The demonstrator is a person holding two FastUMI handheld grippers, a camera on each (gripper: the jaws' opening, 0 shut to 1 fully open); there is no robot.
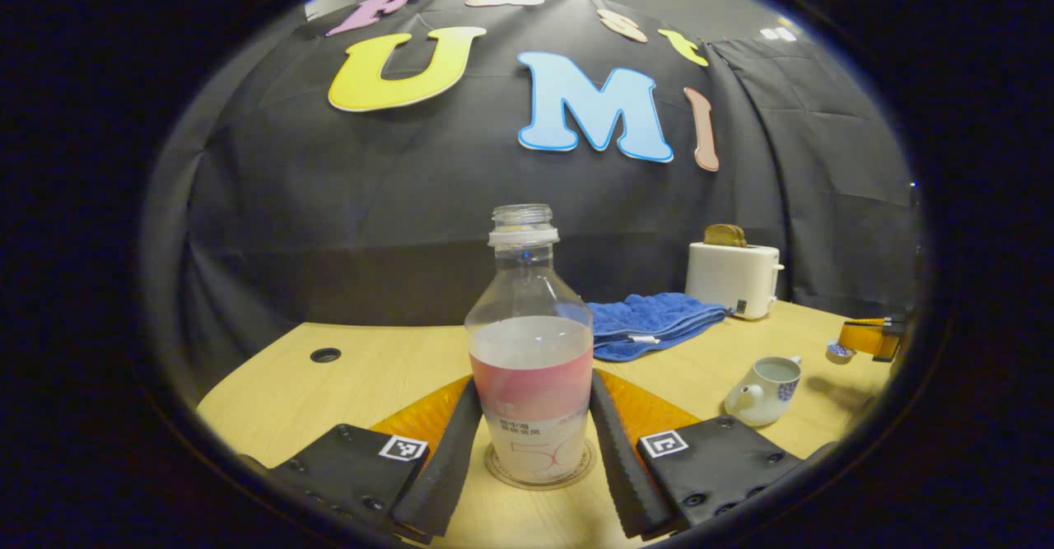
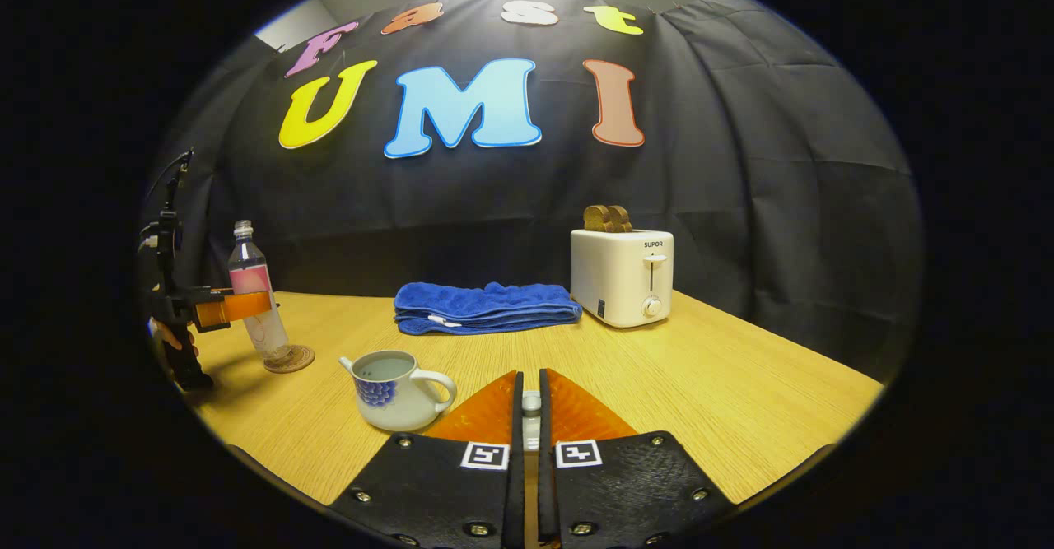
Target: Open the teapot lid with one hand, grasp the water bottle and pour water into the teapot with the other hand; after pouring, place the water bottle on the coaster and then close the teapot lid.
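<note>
The water bottle (image 1: 531, 351) is stood straight up on the coaster (image 1: 539, 473), squeezed by the left gripper (image 1: 531, 450). The right gripper (image 2: 531, 417) is pinched on the small lid (image 2: 532, 405) beside the open teapot (image 2: 395, 388).

uncapped water bottle (image 1: 531, 351) upright on coaster (image 1: 539, 475), lidless teapot (image 2: 395, 388) nearby holding water
</note>
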